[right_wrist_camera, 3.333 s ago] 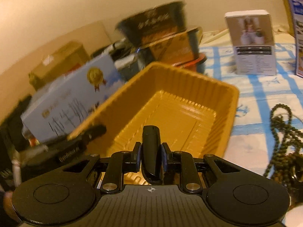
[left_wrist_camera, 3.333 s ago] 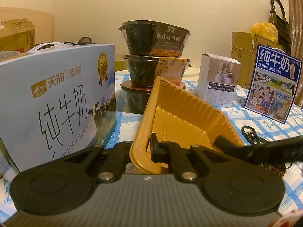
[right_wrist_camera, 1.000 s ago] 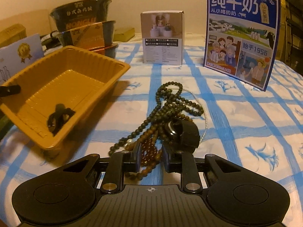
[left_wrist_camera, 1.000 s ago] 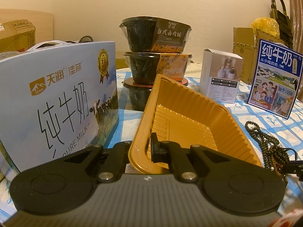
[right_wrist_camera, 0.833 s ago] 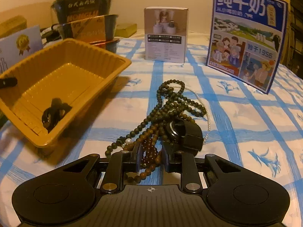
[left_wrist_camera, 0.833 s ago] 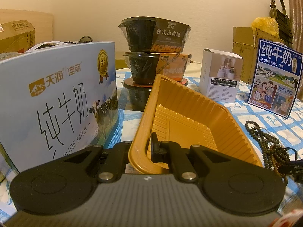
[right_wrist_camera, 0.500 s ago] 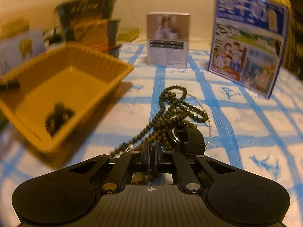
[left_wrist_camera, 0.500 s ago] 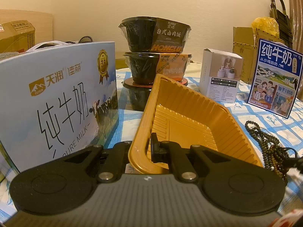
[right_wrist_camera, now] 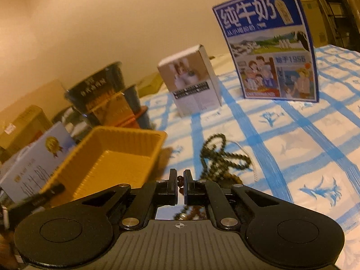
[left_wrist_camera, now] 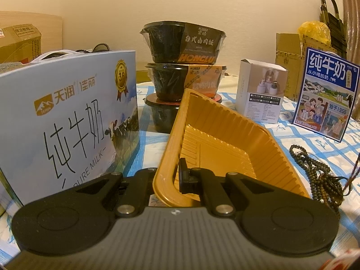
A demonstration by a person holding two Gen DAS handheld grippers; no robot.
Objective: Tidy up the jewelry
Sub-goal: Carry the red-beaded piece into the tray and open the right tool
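While clamped on the near-left rim of the yellow tray (left_wrist_camera: pixel 225 132), left gripper (left_wrist_camera: pixel 175 177): jaws pressed shut on the tray wall, one finger inside, one outside; tray tilted, its far end low centre of frame. Right gripper (right_wrist_camera: pixel 178 185), bottom centre of its view: jaws drawn nearly together, gripping a strand of reddish-brown beads (right_wrist_camera: pixel 180 181), visible in the narrow slot between the pads; more beads reflected below in the mirror strip. Bead necklaces (right_wrist_camera: pixel 219 157) heaped on the blue-checked tablecloth (right_wrist_camera: pixel 303 157), centre of frame, just right of the tray; same heap at right edge of the left view (left_wrist_camera: pixel 319 180), close beside the tray's right wall. Tray mouth open upward, left of centre in the right view (right_wrist_camera: pixel 117 155). Bounds: milk carton (left_wrist_camera: pixel 67 117) touching or just beside the tray's left side; stacked bowls (left_wrist_camera: pixel 182 67) behind its far end; small white box (right_wrist_camera: pixel 191 78) and blue milk box (right_wrist_camera: pixel 270 45) upper right, well apart from the heap. Bare cloth across lower right of the right view.
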